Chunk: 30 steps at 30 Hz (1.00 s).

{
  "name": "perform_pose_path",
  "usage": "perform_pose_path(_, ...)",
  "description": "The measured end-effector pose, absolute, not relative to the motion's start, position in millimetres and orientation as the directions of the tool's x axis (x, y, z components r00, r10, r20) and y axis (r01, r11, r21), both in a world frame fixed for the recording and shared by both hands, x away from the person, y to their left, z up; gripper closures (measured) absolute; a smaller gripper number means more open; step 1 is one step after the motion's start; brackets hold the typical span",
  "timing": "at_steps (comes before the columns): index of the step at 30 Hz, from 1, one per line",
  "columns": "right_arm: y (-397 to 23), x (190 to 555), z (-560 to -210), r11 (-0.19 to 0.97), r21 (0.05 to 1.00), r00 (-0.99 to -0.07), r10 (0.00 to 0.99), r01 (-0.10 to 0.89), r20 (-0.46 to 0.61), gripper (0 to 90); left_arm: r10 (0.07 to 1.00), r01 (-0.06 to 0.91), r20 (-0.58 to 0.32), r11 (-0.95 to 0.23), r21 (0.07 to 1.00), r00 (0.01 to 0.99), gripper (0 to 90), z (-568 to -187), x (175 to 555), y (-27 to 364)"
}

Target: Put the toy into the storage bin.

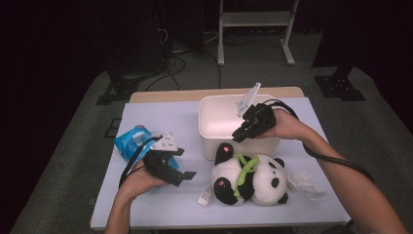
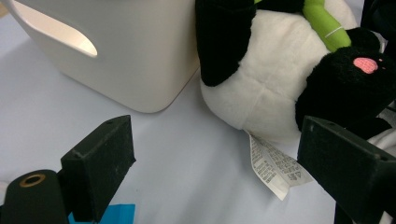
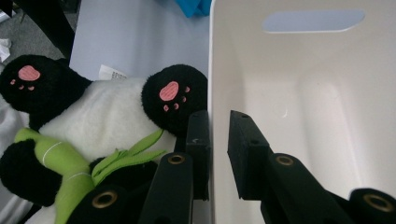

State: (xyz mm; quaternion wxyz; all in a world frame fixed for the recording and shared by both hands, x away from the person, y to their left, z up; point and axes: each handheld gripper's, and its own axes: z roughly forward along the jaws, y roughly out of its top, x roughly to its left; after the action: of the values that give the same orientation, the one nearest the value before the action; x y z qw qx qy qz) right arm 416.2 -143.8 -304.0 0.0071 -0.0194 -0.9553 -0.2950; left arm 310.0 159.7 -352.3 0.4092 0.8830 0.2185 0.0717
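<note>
On table, right gripper (image 3: 218, 154) astride white bin (image 3: 299, 93) wall (pads just off), left gripper (image 2: 215, 177) open nr panda (image 2: 275, 79).

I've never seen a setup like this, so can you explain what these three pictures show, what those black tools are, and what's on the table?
A person sits at a table and holds a hand-operated gripper in each hand. One picture looks down from above; the other two come from small cameras riding on each gripper, looking along its two black jaws.

On the table lie a white bin, a plush panda lying right against it, a blue packet and some crumpled white material.

The left gripper is open, holding nothing, and points at the panda and its label. The right gripper straddles the bin's near wall with its jaws close on either side, one inside, one outside; a small gap shows at the inner one.
</note>
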Motion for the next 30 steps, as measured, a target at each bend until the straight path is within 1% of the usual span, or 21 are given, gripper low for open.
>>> perform_pose_path(4, -148, 416, -305, 0.827, 0.561, -0.999, 0.038, 0.045, 0.024, 77.0, 0.445, 0.323, -0.047, -0.569, 0.756, 0.895, 9.8, -351, 310, 160)
perform_pose_path(6, -148, 415, -305, 0.829, 0.557, -0.999, 0.047, 0.053, 0.025, 75.3, 0.445, 0.323, -0.047, -0.570, 0.756, 0.894, 9.8, -351, 310, 160)
perform_pose_path(21, -157, 412, -298, 0.822, 0.565, -0.997, 0.073, 0.068, 0.014, 73.9, 0.439, 0.321, -0.046, -0.576, 0.752, 0.897, 9.8, -352, 310, 159)
perform_pose_path(30, -167, 406, -289, 0.803, 0.591, -0.996, 0.091, 0.073, 0.000, 70.8, 0.440, 0.324, -0.049, -0.575, 0.751, 0.897, 9.8, -353, 310, 159)
